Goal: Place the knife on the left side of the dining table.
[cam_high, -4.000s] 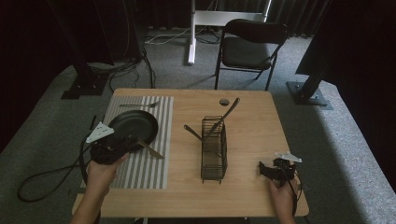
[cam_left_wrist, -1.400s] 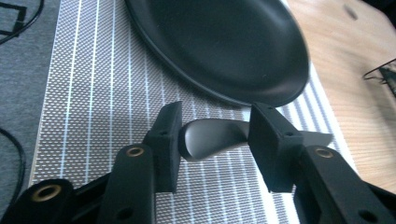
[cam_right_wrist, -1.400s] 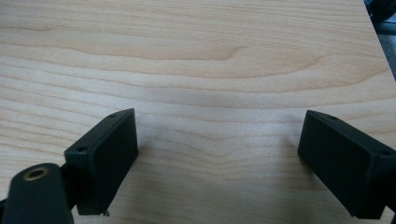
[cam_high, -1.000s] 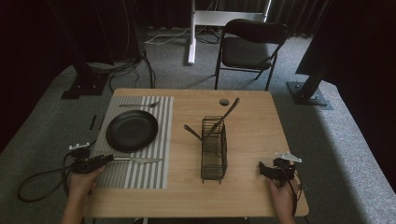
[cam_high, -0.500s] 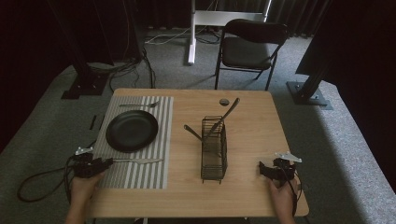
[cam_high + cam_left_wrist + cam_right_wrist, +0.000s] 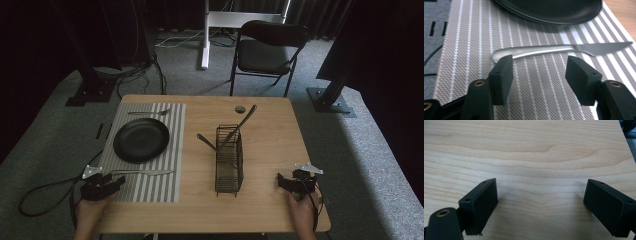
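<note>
A silver knife (image 6: 142, 173) lies flat on the striped placemat (image 6: 150, 187), below the black plate (image 6: 141, 140). My left gripper (image 6: 117, 181) sits low at the mat's near left corner and points along the knife. In the left gripper view the knife (image 6: 554, 50) lies just beyond my left gripper (image 6: 540, 72). Its jaws have just been opening, and nothing is between them. My right gripper (image 6: 281, 181) rests near the table's right front edge. The right gripper (image 6: 540, 205) stands open over bare wood.
A black wire caddy (image 6: 229, 160) with utensils leaning out stands mid-table. A fork (image 6: 148, 112) lies at the mat's far end, and a small round dark thing (image 6: 240, 108) sits near the far edge. A folding chair (image 6: 267, 50) stands beyond the table.
Four seconds ago the left gripper was at the plate's near edge. It has since drawn back to the mat's near left corner and slid a little closer to the table's front edge. The right gripper kept still.
</note>
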A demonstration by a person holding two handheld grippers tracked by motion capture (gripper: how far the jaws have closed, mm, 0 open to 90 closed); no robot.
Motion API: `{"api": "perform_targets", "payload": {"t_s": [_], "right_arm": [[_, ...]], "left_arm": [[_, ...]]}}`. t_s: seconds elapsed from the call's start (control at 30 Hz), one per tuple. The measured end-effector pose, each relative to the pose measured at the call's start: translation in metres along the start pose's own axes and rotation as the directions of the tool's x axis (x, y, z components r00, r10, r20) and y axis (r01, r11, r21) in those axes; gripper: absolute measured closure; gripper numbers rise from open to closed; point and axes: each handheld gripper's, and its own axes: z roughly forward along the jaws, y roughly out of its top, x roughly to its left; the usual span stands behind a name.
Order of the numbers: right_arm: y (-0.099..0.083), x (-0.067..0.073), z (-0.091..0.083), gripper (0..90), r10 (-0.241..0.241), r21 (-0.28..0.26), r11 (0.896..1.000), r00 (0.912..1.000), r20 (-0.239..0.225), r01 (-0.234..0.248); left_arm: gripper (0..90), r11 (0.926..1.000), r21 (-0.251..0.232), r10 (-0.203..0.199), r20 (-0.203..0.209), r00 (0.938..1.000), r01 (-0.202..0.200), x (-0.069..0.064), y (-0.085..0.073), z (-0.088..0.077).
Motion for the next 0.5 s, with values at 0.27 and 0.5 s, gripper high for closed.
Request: {"api": "perform_targets", "payload": {"t_s": [0.27, 0.5], "right_arm": [[0.000, 0.000, 0.000, 11.2, 0.000, 0.000, 1.000, 1.0000, 0.000, 0.000], [0.000, 0.000, 0.000, 11.2, -0.001, 0.000, 1.000, 1.0000, 0.000, 0.001]], "left_arm": [[24.6, 0.9996, 0.010, 0.027, 0.000, 0.9996, -0.027, -0.010, -0.009, 0.003], [9.8, 0.9985, 0.005, 0.055, 0.002, 0.9985, -0.055, -0.012, -0.013, 0.001]]}}
